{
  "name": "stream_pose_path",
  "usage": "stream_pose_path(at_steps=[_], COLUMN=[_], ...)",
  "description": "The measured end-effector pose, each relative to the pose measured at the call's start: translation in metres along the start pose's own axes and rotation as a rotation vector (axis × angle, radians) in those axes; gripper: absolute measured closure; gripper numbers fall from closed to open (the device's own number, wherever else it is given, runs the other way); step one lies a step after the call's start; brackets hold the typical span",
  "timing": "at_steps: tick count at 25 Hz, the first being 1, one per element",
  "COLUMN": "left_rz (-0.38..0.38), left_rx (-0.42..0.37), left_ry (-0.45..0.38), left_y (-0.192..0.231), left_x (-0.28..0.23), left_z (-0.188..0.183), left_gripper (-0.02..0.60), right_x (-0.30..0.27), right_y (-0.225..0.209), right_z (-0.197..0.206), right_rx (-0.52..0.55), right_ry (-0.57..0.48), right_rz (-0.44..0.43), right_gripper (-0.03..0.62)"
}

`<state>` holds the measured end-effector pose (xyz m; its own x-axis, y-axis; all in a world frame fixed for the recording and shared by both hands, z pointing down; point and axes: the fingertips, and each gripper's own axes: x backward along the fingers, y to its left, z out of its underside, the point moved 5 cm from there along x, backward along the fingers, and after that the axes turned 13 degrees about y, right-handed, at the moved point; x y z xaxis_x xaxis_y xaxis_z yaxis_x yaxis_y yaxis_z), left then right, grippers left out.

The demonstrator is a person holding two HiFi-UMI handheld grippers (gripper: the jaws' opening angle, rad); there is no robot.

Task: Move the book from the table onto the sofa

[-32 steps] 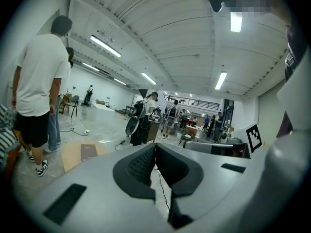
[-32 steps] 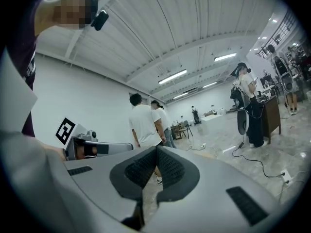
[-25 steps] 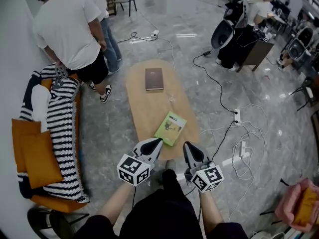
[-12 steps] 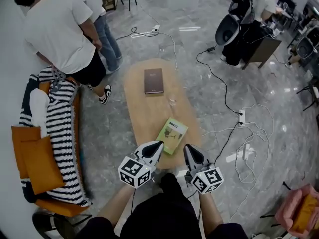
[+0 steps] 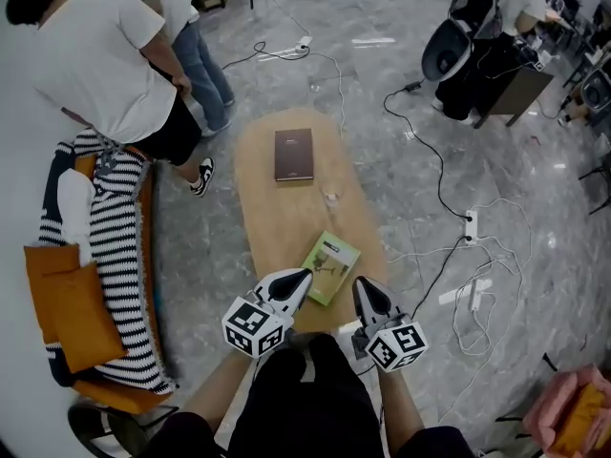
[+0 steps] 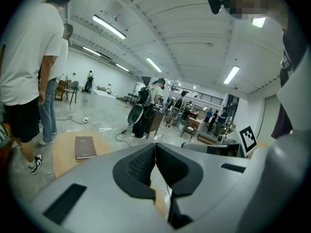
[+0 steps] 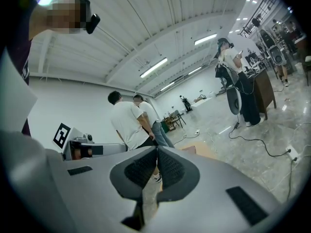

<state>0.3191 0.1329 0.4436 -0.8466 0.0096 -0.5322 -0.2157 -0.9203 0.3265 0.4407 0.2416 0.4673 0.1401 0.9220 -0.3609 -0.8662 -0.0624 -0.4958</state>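
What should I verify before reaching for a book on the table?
1. Left gripper open: not ok, jaws together, empty.
2. Right gripper open: not ok, jaws together, empty.
3. Green book reachable: ok, flat at the table's near end.
4. Which book is meant, green or brown book: cannot tell.
5. Sofa clear: not ok, a person stands at its far end.

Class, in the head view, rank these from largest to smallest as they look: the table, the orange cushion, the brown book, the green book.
1. Table
2. Orange cushion
3. Green book and brown book: nearly alike. The green one looks slightly bigger but lies nearer the camera, so I won't rank them.
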Motion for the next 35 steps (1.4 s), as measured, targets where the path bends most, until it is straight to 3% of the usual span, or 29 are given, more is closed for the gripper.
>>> stream_pose_path(at_steps=[17, 26, 35], left_rz=[0.133, 0.149, 0.153], left_rx=[-0.04, 0.039, 0.1], left_ry=[0.135, 0.184, 0.27], left_y=[0.077, 0.116, 0.16], left_x=[-0.045, -0.077, -0.148], left_z=[0.042, 0.073, 0.138], left_gripper=[0.566, 0.566, 0.566], right_x=[-0.063, -0.092, -0.135], right_y=[-0.028, -0.058, -0.125], right_z=[0.049, 0.093, 0.166], right_rx=[-0.129, -0.244, -0.431], right_ry=[0.004, 0.068, 0.1], right_rz=[0.185, 0.21, 0.247], right_gripper=[0.569, 0.569, 0.569])
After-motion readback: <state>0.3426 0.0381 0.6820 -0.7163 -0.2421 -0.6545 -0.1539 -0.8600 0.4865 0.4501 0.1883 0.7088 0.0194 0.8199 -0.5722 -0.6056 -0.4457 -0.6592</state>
